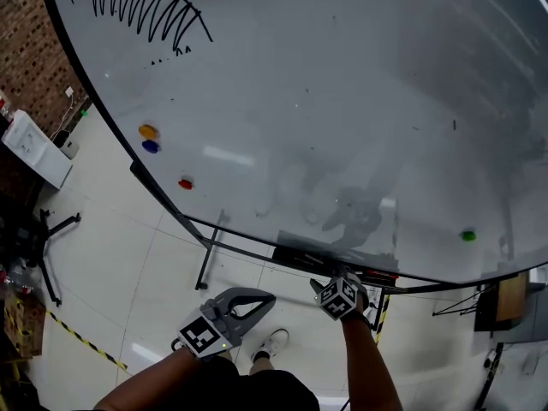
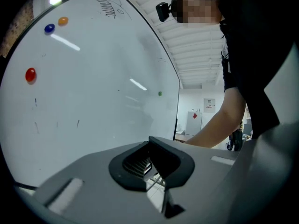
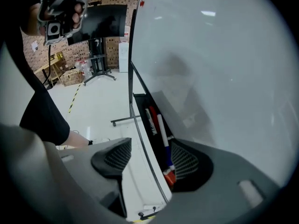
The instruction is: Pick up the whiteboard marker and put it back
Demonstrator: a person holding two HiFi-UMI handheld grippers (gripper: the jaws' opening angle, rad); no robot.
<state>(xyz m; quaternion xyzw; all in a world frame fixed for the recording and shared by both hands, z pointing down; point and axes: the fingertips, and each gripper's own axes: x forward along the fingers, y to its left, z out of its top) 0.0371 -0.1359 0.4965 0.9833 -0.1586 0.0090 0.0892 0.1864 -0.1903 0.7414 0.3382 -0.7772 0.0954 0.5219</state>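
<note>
A whiteboard marker (image 3: 163,132) with a white barrel and blue end lies in the black tray (image 3: 140,105) under the whiteboard (image 1: 342,101), beside a red marker (image 3: 152,114) and a red-capped one (image 3: 169,177). My right gripper (image 3: 149,157) points down over the tray, its jaws wide open and apart from the markers, nothing held. In the head view the right gripper (image 1: 336,282) sits right at the tray (image 1: 295,255). My left gripper (image 1: 269,298) hangs lower left, away from the tray, level, with its jaws together and empty; the left gripper (image 2: 150,155) faces along the board.
Magnets stick on the board: orange (image 1: 148,131), blue (image 1: 151,146), red (image 1: 185,183), green (image 1: 467,235). Black scribbles (image 1: 145,7) mark its top. The board's stand leg (image 1: 205,268) and my shoe (image 1: 274,343) are on the tiled floor, with striped tape (image 1: 81,339) to the left.
</note>
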